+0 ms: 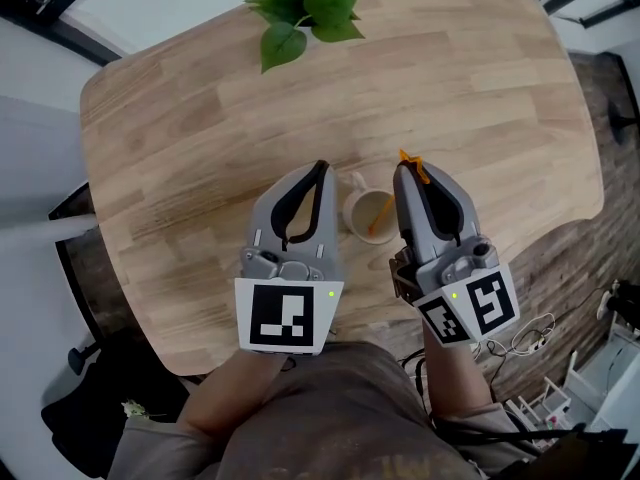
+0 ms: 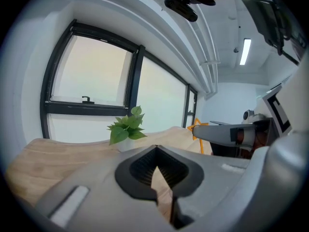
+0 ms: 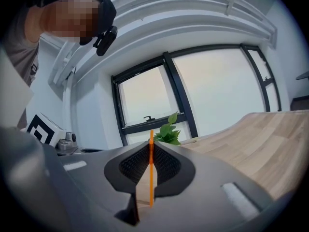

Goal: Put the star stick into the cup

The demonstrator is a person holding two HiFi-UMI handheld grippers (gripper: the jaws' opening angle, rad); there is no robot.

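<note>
A cream cup (image 1: 362,211) with a handle stands on the wooden table (image 1: 200,118) between my two grippers. My right gripper (image 1: 403,168) is shut on the orange star stick (image 1: 413,167). The star sticks out past the jaw tips, and the thin shaft slants down over the cup's opening. In the right gripper view the shaft (image 3: 151,170) runs upright between the shut jaws of the right gripper (image 3: 150,144). My left gripper (image 1: 320,166) is shut on nothing, just left of the cup. In the left gripper view, beyond the left gripper's (image 2: 155,147) shut jaws, the star (image 2: 195,127) shows at the right gripper's tip.
A leafy green plant (image 1: 305,6) in a white pot stands at the table's far edge. It also shows as the plant (image 2: 126,127) in the left gripper view. Windows lie behind it. Cables and floor clutter lie off the table's right side.
</note>
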